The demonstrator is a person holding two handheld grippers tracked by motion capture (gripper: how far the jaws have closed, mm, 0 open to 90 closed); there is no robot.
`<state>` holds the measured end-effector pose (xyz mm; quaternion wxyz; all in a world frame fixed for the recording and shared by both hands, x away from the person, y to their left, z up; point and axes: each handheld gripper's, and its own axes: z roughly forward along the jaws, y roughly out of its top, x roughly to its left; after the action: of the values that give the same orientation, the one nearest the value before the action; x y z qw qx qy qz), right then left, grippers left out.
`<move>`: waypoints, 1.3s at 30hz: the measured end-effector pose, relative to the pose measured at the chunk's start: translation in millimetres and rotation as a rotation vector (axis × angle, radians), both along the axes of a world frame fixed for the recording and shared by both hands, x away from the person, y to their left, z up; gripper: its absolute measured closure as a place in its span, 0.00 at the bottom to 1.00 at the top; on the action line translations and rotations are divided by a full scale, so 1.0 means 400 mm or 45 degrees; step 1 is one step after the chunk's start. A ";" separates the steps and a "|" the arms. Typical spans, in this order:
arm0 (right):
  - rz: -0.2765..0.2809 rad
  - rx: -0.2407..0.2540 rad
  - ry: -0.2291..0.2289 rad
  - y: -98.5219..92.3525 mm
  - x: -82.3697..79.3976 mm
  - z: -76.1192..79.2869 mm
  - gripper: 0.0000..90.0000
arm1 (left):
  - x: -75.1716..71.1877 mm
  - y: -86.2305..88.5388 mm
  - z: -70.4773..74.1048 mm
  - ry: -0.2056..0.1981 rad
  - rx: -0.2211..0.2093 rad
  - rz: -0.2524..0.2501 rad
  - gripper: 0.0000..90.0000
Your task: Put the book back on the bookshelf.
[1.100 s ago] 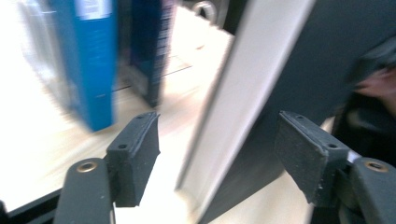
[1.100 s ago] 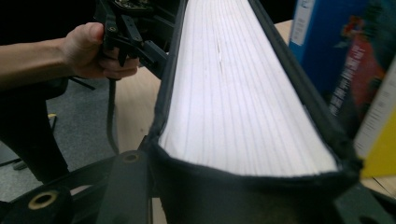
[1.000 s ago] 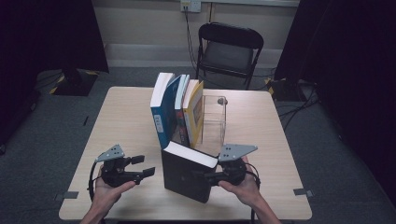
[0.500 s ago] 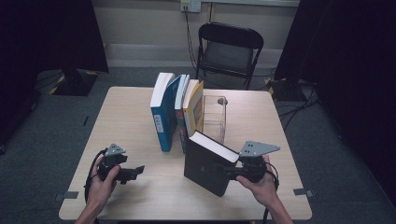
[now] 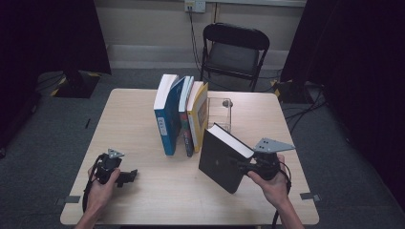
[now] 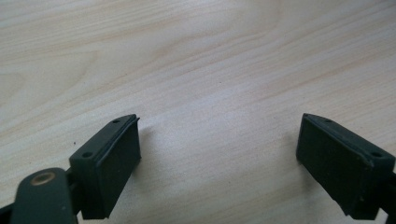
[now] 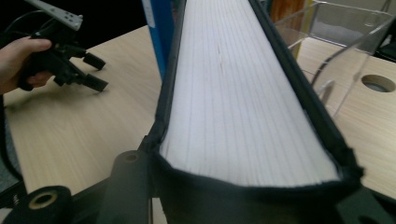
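High view: wooden table (image 5: 143,119), beneath both grippers. Folding chair (image 5: 234,50), beyond the table, well apart from them. Row of upright books (image 5: 181,114), between the two grippers and farther from the person. Black hardcover book (image 5: 220,157), tilted, clamped across its covers by the right gripper (image 5: 248,167), page block facing up. Clear acrylic bookend (image 5: 220,112), just beyond that book. Left gripper (image 5: 125,177), low over bare wood, jaws spread and just been opening, nothing between them.
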<state>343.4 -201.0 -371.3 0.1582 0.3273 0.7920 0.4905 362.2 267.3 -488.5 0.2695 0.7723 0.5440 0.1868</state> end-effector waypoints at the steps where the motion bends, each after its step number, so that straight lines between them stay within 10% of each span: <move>1: -0.014 0.000 -0.001 -0.002 0.003 0.000 0.59 | 0.001 0.000 -0.005 -0.016 -0.008 0.011 0.12; 8: -0.103 -0.014 0.002 -0.007 0.021 0.003 0.59 | -0.001 0.000 -0.034 -0.143 -0.059 0.027 0.00; 21: -0.294 -0.018 -0.013 0.041 0.044 0.001 0.59 | 0.001 -0.003 -0.035 -0.146 -0.058 0.036 0.00; 39: -0.233 -0.169 0.201 0.072 0.087 0.076 0.53 | 0.002 -0.003 -0.034 -0.146 -0.058 0.036 0.00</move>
<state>378.0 -172.2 -340.7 0.1606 0.4246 0.7995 0.3933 362.9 266.2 -502.3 0.3150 0.7464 0.5425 0.2220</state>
